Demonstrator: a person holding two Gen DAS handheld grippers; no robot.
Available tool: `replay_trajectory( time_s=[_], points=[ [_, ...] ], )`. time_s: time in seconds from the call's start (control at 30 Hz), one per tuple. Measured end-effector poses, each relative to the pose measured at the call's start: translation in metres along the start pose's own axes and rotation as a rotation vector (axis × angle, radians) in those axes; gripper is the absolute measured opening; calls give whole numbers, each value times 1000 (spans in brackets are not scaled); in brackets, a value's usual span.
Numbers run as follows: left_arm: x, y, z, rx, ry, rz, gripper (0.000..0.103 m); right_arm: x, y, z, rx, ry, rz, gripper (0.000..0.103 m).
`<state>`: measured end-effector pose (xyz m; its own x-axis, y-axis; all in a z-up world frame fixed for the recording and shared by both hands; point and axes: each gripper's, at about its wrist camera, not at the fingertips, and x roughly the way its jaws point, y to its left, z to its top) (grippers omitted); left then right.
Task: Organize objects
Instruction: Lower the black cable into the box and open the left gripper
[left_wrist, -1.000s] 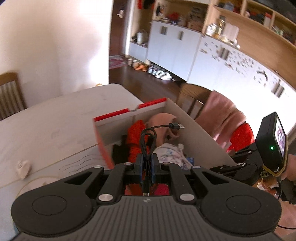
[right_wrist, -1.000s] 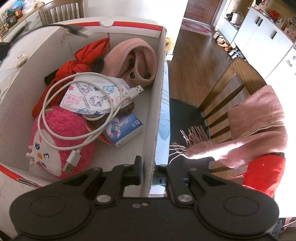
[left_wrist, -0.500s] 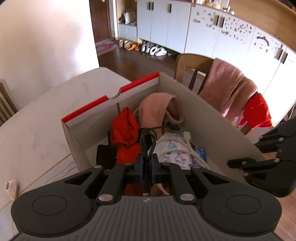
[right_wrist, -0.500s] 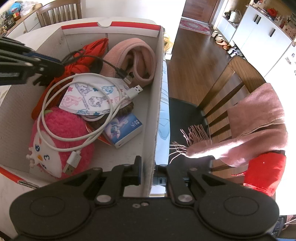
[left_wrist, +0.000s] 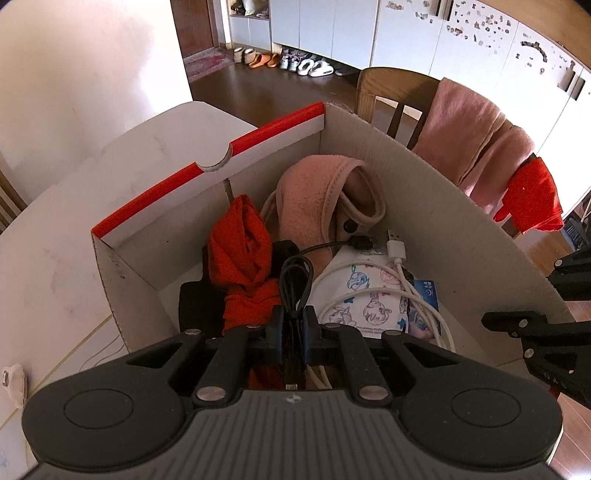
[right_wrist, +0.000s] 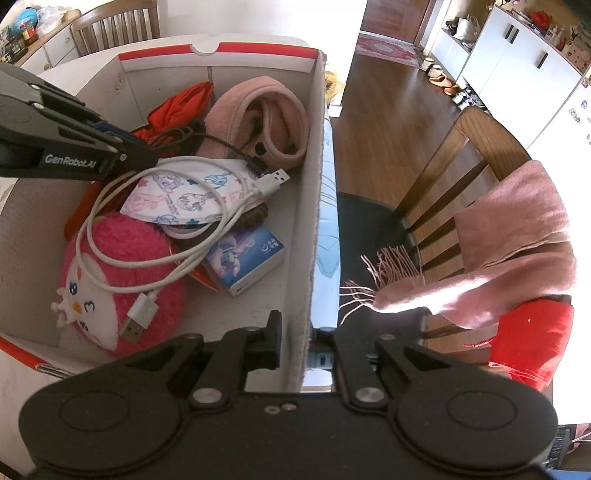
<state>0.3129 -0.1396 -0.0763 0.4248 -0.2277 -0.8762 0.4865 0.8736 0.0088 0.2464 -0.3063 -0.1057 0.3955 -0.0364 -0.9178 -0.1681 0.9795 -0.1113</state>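
Your left gripper (left_wrist: 293, 325) was clenched on the coiled black cable (left_wrist: 295, 280) at frame centre, over the box (left_wrist: 424, 192); your right gripper (right_wrist: 297, 332) clamped the box wall at lower centre.

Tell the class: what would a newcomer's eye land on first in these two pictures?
First, the cardboard box on the table, crammed with soft things: a pink owl plush at its near left corner and a coiled white cable over a cartoon-print mask. Next, the left hand-held gripper pinching a looped black cable above the box, while the right hand-held gripper clamps the box's right wall.
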Motion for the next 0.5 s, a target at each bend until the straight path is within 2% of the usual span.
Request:
replay_trajectory(
  time_s=[0.07, 0.17, 0.23, 0.3, 0.33, 0.37, 0.5],
  points=[
    [1, 0, 1, 3, 4, -5, 10, 0, 0, 0, 2, 1, 1, 9],
    [-2, 0, 1, 5, -2, -10, 20, 0, 0, 0, 3, 2, 2, 9],
    [-4, 1, 1, 3, -11, -14, 32, 0, 0, 0, 2, 1, 2, 10],
    [-9, 2, 0, -5, -29, -21, 57, 2, 0, -1, 2, 3, 2, 10],
    [-12, 3, 0, -12, -40, -24, 63, 2, -1, -1, 2, 4, 2, 10],
    [-16, 4, -1, -18, -50, -31, 66, 2, 0, -1, 1, 5, 2, 10],
    [-31, 6, -4, -38, -71, -59, 66, 4, -1, -1, 2, 8, 2, 11]
  ],
)
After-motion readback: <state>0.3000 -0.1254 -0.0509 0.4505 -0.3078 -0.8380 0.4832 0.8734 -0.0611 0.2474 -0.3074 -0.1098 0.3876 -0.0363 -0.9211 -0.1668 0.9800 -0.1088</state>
